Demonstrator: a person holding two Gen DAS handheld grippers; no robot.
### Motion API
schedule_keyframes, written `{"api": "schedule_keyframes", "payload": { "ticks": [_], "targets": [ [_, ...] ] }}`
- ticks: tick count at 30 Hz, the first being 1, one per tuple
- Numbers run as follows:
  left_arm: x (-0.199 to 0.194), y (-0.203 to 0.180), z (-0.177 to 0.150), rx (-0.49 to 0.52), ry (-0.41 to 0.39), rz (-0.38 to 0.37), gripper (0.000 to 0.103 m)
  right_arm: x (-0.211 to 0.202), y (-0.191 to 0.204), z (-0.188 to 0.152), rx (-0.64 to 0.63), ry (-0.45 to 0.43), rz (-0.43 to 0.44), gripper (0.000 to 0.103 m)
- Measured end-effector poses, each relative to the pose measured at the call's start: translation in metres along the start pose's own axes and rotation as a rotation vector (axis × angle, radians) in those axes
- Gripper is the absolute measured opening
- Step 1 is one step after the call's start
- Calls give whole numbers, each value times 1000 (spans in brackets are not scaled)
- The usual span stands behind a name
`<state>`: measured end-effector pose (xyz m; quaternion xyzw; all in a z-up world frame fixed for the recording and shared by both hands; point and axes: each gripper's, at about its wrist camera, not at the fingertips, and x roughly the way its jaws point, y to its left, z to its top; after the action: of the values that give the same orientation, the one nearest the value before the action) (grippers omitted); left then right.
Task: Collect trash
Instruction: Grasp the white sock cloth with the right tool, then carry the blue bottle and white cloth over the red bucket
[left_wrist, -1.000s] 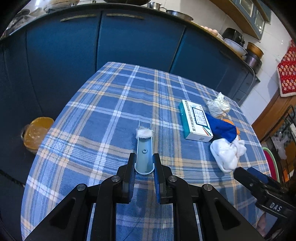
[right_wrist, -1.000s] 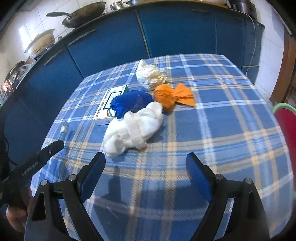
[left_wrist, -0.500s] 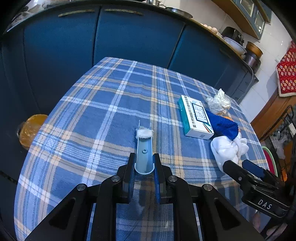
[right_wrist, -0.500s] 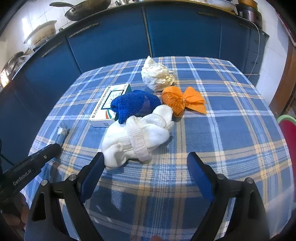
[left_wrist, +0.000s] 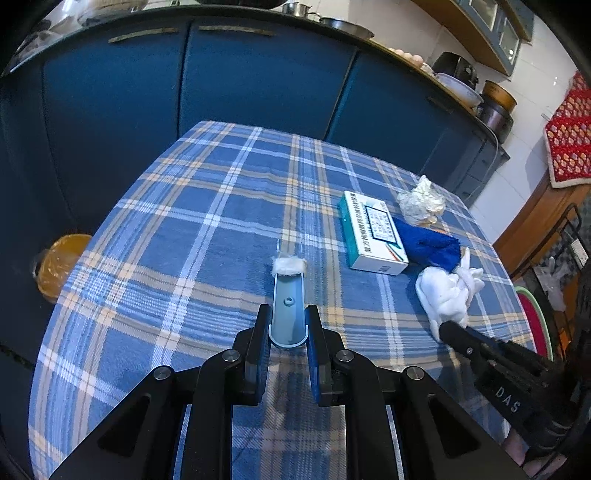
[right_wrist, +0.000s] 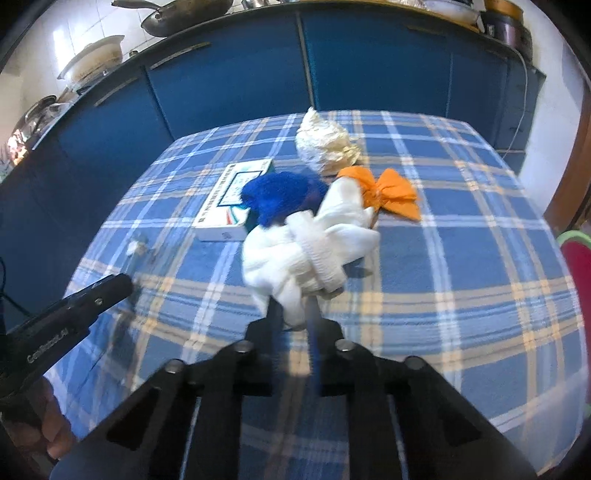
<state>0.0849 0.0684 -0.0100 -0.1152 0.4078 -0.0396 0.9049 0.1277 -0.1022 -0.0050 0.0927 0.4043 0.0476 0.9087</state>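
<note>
I count six loose items on the table: one white rolled cloth bundle (right_wrist: 306, 254), one blue knitted cloth wad (right_wrist: 280, 192), one orange crumpled paper bow (right_wrist: 391, 192), one cream crumpled wrapper ball (right_wrist: 327, 147), one white-and-teal cardboard medicine box (left_wrist: 373, 232), and one small white cotton tuft (left_wrist: 289, 266).

My right tongs (right_wrist: 295, 314) point down at a slant and are closed narrow on the near end of the white bundle, which lies near the middle of the table, touching the blue wad. The view is blurred at the pads.

My left tongs (left_wrist: 288, 328) also slant downward. They are clamped narrow on one grey-blue plastic trough-shaped scoop (left_wrist: 288, 299); the cotton tuft sits at its far end. The right tongs show at the lower right of the left view.

The table carries a blue plaid cloth (left_wrist: 207, 221). Behind it run dark blue cabinet doors (left_wrist: 258, 81) under a counter with pans. One orange bowl (left_wrist: 59, 266) sits low at the left, beyond the table edge.
</note>
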Motion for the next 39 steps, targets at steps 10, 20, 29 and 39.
{"api": "schedule_keyframes", "payload": {
  "ticks": [10,20,29,39],
  "targets": [
    [-15,-10,-1,19,-22,-12,18,-17,-3,-14,11,-12,56,8],
    [-31,-28,-4,54,-45,-30,18,-54,-16,-24,28,-80,80,8],
    [-44,-47,-5,86,-61,-52,18,-80,-32,-32,54,-127,73,8],
    [-52,-66,-7,113,-69,-75,18,-102,-53,-41,83,-162,56,8]
  ]
}}
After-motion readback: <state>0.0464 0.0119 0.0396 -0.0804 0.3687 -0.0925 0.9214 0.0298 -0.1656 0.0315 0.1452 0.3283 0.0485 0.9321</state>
